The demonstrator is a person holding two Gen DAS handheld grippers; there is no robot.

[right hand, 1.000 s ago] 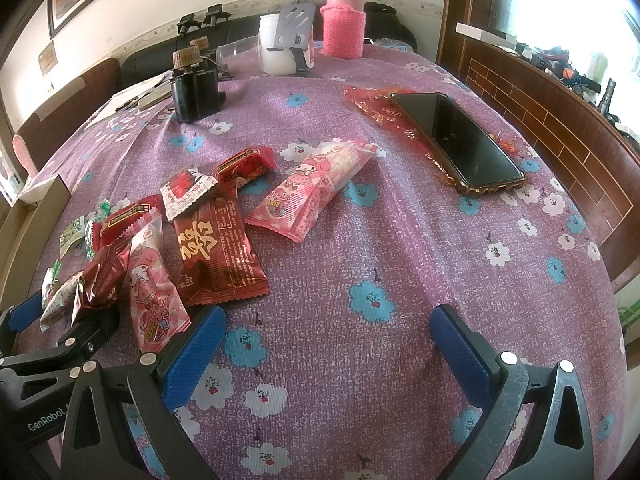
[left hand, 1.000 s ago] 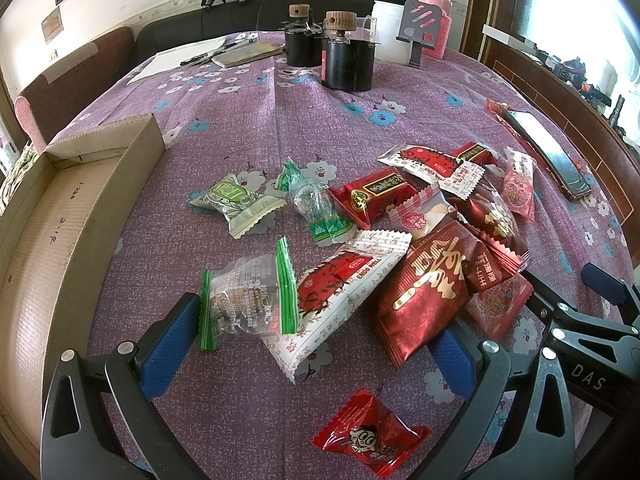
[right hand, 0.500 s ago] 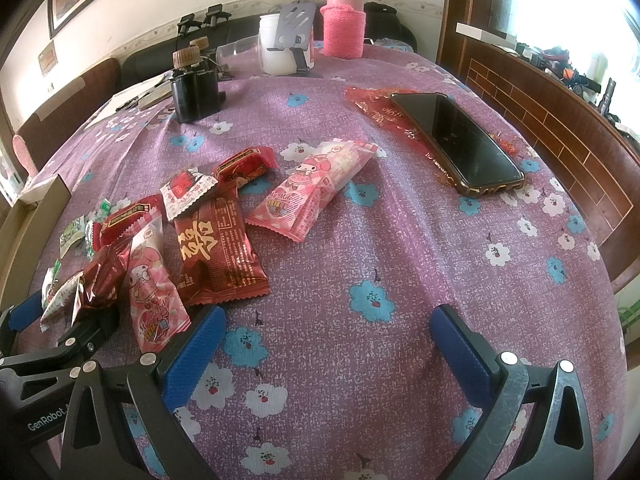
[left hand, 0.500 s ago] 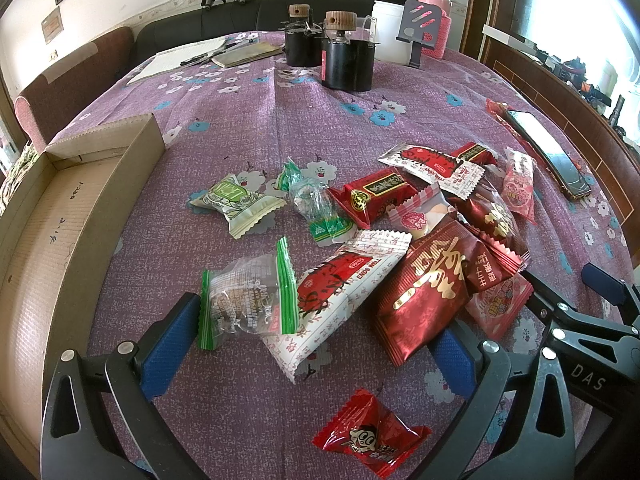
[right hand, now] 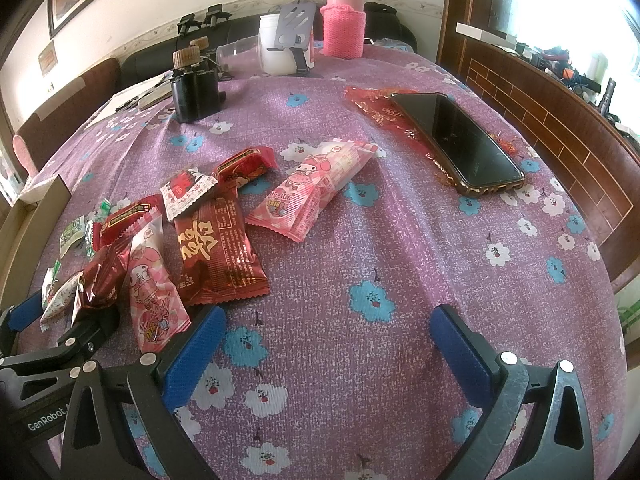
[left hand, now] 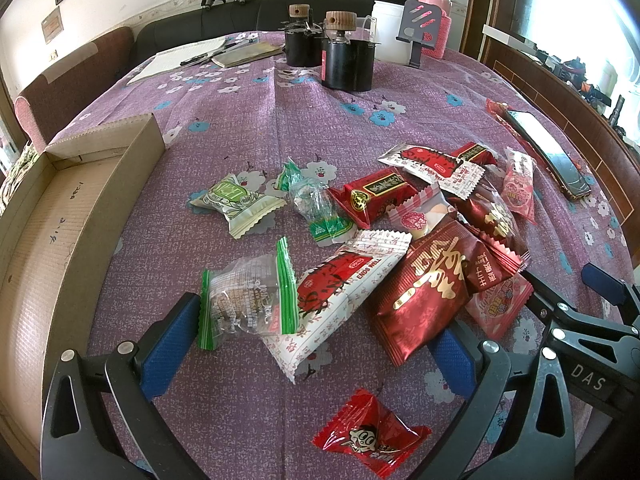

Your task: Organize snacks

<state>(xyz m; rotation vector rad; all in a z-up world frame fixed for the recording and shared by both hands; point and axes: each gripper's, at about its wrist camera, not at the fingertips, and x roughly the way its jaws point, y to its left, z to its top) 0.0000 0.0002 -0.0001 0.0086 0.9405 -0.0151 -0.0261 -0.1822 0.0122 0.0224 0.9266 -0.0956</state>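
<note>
The snacks lie scattered mid-frame on the purple desk [left hand: 248, 128], light, crinkly, slippery foil and plastic packets; the clear green-edged packet [left hand: 246, 300] looks best pinched at a crimped end seam, not the crushable middle. Left gripper [left hand: 316, 340] and right gripper [right hand: 328, 340] have jaws spread wide and hold nothing. Nothing differs from the frames a second ago; the cardboard box [left hand: 60, 216] waits at left.
</note>
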